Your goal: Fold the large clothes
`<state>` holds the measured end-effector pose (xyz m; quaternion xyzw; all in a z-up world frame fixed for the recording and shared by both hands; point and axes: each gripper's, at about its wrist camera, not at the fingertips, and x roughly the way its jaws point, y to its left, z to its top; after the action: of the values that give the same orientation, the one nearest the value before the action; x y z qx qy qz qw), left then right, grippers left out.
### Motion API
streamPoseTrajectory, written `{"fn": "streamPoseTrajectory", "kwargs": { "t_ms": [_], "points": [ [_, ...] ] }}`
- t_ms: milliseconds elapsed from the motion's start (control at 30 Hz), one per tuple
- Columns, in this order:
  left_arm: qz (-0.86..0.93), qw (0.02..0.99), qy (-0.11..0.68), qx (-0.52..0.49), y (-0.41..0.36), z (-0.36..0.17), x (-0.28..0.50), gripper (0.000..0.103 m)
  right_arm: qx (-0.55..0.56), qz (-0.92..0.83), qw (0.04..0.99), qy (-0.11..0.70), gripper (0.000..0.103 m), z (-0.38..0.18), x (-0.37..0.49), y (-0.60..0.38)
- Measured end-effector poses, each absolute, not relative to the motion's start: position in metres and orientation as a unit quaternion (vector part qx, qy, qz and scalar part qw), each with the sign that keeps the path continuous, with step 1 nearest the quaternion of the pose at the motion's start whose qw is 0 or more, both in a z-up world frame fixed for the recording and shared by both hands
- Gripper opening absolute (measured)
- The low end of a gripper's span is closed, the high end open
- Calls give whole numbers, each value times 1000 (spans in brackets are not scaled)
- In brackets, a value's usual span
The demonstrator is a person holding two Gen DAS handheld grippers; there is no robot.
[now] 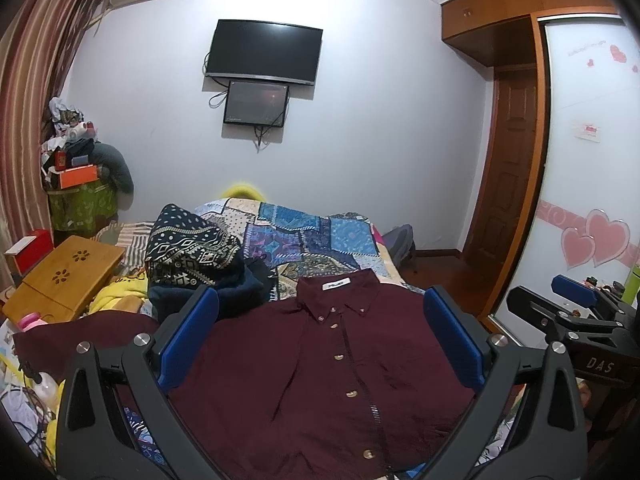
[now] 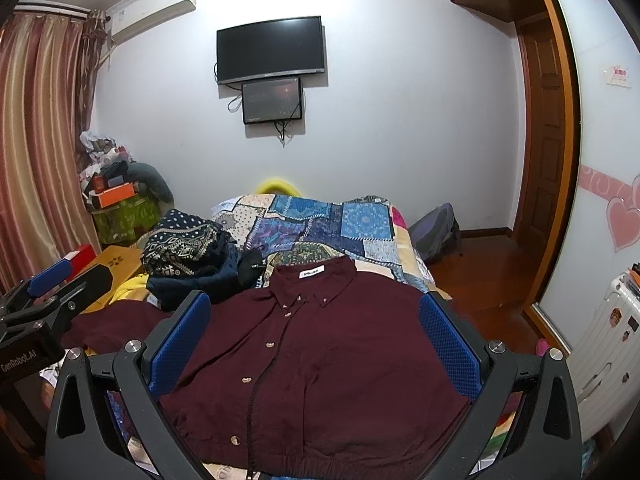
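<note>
A dark maroon button-up shirt (image 1: pixel 320 368) lies flat on the bed, front up, collar away from me; it also shows in the right wrist view (image 2: pixel 320 352). One sleeve spreads out to the left (image 1: pixel 80 340). My left gripper (image 1: pixel 320 336) is open above the shirt's lower half, blue pads wide apart and holding nothing. My right gripper (image 2: pixel 316 340) is open the same way, above the shirt and empty. The right gripper shows at the right edge of the left wrist view (image 1: pixel 580 312), and the left gripper at the left edge of the right wrist view (image 2: pixel 40 300).
A patchwork quilt (image 1: pixel 312 236) covers the bed beyond the collar. A heap of dark patterned clothes (image 1: pixel 192 252) sits left of the shirt. A wooden lap table (image 1: pixel 64 276) and clutter lie at the left. A backpack (image 2: pixel 436 232) is on the floor; a wardrobe (image 1: pixel 592 160) stands right.
</note>
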<state>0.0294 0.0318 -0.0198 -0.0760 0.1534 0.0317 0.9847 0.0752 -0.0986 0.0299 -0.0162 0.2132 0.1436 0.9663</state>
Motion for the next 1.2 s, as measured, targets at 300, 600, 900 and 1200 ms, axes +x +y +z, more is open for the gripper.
{"fn": "streamPoseTrajectory", "kwargs": {
  "t_ms": [300, 600, 900, 1200],
  "points": [
    [113, 975, 165, -93, 87, -28, 54, 103, -15, 141, 957, 253, 103, 17, 104, -95],
    [229, 942, 211, -121, 184, -61, 77, 103, -20, 136, 943, 301, 103, -2, 139, -89],
    [266, 880, 296, -259, 296, -131, 75, 103, -22, 130, 927, 352, 103, -24, 174, -79],
    [274, 790, 339, -432, 384, -219, 52, 85, -35, 130, 910, 391, 103, -42, 198, -64]
  ]
}}
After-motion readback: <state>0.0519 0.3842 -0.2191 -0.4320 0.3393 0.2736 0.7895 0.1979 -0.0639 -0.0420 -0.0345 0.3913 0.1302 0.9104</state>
